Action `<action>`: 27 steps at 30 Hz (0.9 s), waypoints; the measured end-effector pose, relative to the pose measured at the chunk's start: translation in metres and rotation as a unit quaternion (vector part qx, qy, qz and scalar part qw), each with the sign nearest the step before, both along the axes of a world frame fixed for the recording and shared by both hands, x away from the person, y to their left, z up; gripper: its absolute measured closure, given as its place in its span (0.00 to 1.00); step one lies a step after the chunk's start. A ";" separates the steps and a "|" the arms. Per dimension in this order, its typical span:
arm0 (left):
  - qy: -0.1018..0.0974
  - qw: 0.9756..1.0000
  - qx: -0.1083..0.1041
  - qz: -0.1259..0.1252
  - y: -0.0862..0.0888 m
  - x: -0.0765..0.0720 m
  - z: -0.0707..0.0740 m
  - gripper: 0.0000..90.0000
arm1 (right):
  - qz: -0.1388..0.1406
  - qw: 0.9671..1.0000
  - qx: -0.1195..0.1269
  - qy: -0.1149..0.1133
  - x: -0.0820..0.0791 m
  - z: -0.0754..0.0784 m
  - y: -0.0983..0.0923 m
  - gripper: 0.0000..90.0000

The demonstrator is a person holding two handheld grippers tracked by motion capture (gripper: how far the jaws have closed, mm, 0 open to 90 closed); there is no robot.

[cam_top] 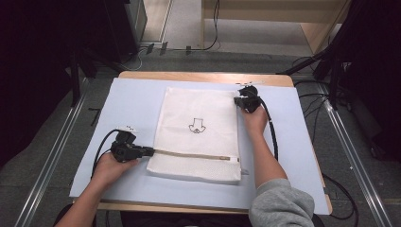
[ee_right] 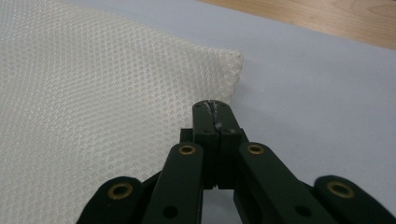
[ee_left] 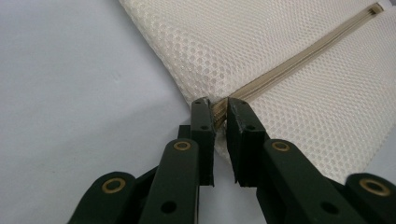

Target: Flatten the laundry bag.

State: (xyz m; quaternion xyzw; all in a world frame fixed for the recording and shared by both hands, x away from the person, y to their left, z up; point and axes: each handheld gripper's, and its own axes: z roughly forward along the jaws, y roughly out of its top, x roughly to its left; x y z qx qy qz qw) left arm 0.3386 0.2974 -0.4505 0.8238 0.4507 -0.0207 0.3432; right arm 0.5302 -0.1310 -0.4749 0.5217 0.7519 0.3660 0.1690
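A white mesh bag [cam_top: 201, 135] with a small black print lies flat on a pale blue mat [cam_top: 127, 101]. A beige zipper [cam_top: 194, 155] runs across its near end. My left gripper [cam_top: 150, 151] lies at the bag's left edge. In the left gripper view its jaws [ee_left: 218, 109] pinch the end of the zipper [ee_left: 299, 63] where it meets the mesh [ee_left: 224, 42]. My right gripper [cam_top: 239, 100] is at the bag's far right corner. In the right gripper view this gripper [ee_right: 214, 108] is shut, its tips resting on the mesh [ee_right: 93, 93] just short of the corner, with nothing between them.
The mat covers most of a wooden table [cam_top: 198, 75], whose bare wood [ee_right: 327, 18] shows along the far edge. Black cables trail from both grippers. Dark stands and floor rails flank the table.
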 end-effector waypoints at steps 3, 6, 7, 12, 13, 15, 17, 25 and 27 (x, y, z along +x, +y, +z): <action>0.001 1.000 -0.003 0.000 -0.001 0.001 -0.001 0.92 | -0.005 1.000 0.003 -0.001 0.002 -0.001 -0.001 1.00; 0.002 1.000 -0.005 -0.001 -0.004 0.003 -0.001 0.92 | -0.010 1.000 0.001 -0.005 0.003 -0.001 0.000 1.00; 0.001 1.000 -0.004 -0.003 -0.004 0.003 -0.001 0.92 | -0.014 1.000 0.005 0.000 0.004 -0.001 0.000 1.00; 0.000 1.000 -0.015 -0.005 -0.002 0.003 0.001 0.91 | -0.011 0.999 0.029 0.009 0.000 0.008 -0.002 1.00; -0.008 1.000 -0.015 -0.004 0.000 0.002 0.004 0.91 | -0.005 0.999 0.036 0.006 -0.005 0.015 -0.003 1.00; -0.015 1.000 -0.022 -0.004 0.000 0.001 0.007 0.90 | -0.001 0.999 0.037 0.003 -0.006 0.019 -0.003 1.00; -0.032 0.999 -0.025 0.003 0.001 -0.001 0.014 0.85 | 0.006 0.999 0.038 -0.004 -0.012 0.028 -0.004 1.00; -0.048 0.999 -0.020 -0.004 -0.011 -0.002 0.032 0.76 | 0.053 0.997 0.052 -0.012 -0.046 0.051 -0.006 0.92; -0.051 0.998 -0.020 -0.009 -0.016 0.000 0.035 0.75 | 0.058 0.997 0.047 -0.016 -0.051 0.052 -0.006 0.92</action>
